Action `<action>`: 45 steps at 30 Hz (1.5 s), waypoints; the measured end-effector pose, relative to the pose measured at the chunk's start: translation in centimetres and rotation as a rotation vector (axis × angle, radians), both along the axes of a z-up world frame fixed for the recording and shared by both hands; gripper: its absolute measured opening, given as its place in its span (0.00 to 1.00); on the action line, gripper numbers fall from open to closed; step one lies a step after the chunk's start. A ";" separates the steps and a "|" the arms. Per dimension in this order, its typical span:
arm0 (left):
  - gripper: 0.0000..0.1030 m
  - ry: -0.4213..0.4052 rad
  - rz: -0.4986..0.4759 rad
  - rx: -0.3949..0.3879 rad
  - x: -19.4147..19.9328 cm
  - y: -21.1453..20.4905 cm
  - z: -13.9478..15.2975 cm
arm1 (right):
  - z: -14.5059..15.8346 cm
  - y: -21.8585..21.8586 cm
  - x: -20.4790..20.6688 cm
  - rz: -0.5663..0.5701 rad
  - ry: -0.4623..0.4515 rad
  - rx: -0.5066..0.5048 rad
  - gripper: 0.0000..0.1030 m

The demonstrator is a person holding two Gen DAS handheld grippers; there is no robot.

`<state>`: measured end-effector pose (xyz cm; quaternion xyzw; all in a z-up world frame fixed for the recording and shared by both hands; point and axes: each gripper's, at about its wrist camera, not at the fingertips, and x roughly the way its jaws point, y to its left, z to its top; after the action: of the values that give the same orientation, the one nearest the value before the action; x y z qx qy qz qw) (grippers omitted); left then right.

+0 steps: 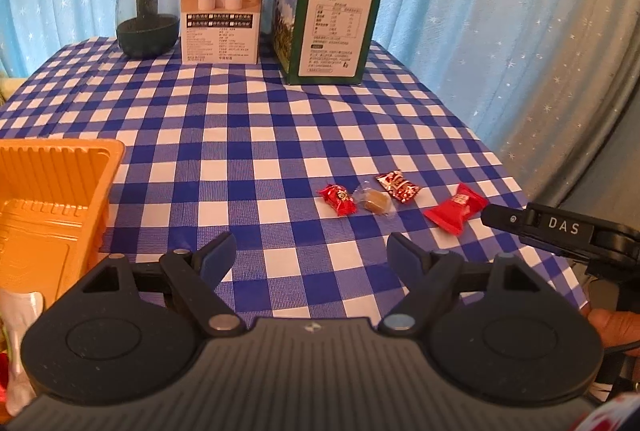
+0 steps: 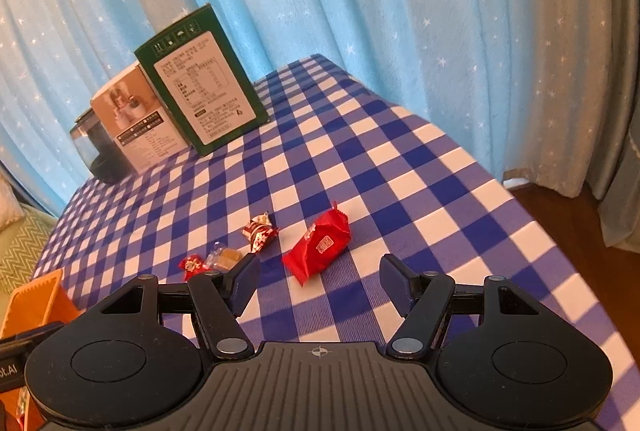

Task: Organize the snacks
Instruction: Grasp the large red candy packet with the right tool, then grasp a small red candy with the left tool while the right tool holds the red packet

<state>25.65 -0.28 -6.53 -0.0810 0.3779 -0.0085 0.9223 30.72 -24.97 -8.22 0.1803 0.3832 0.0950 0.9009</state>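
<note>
Several wrapped snacks lie in a row on the blue checked tablecloth [image 1: 280, 119]: a small red candy [image 1: 337, 199] [image 2: 192, 266], a clear-wrapped brown candy [image 1: 375, 203] [image 2: 226, 257], a red patterned candy [image 1: 398, 186] [image 2: 260, 231] and a larger red packet [image 1: 456, 207] [image 2: 318, 247]. An orange plastic tray [image 1: 52, 199] [image 2: 36, 299] stands at the left. My left gripper [image 1: 310, 255] is open and empty, short of the candies. My right gripper [image 2: 318, 281] is open and empty, just short of the red packet; it shows side-on in the left wrist view [image 1: 492, 217].
At the table's far end stand a dark glass jar [image 1: 147, 15], a beige box [image 1: 222, 9] [image 2: 132, 123] and a green box [image 1: 332, 19] [image 2: 200, 87]. Blue starry curtains [image 1: 480, 11] hang behind. The table's right edge drops to a wooden floor [image 2: 580, 231].
</note>
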 end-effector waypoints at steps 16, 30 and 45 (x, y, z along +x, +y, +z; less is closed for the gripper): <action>0.78 0.027 0.013 -0.048 2.1 -0.3 -2.4 | -3.6 1.9 4.8 0.006 0.017 -0.028 0.41; 0.78 0.035 0.001 -0.051 3.3 -0.8 -3.3 | -3.1 3.1 4.9 0.053 -0.035 -0.111 0.23; 0.41 -0.003 0.017 -0.100 8.0 -1.3 -5.2 | -2.5 2.8 4.0 0.083 -0.036 -0.139 0.21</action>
<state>33.64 -1.62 -11.76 -0.1302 0.3747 -0.0196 0.9177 34.72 -22.16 -10.69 0.0994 0.3798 0.1085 0.9133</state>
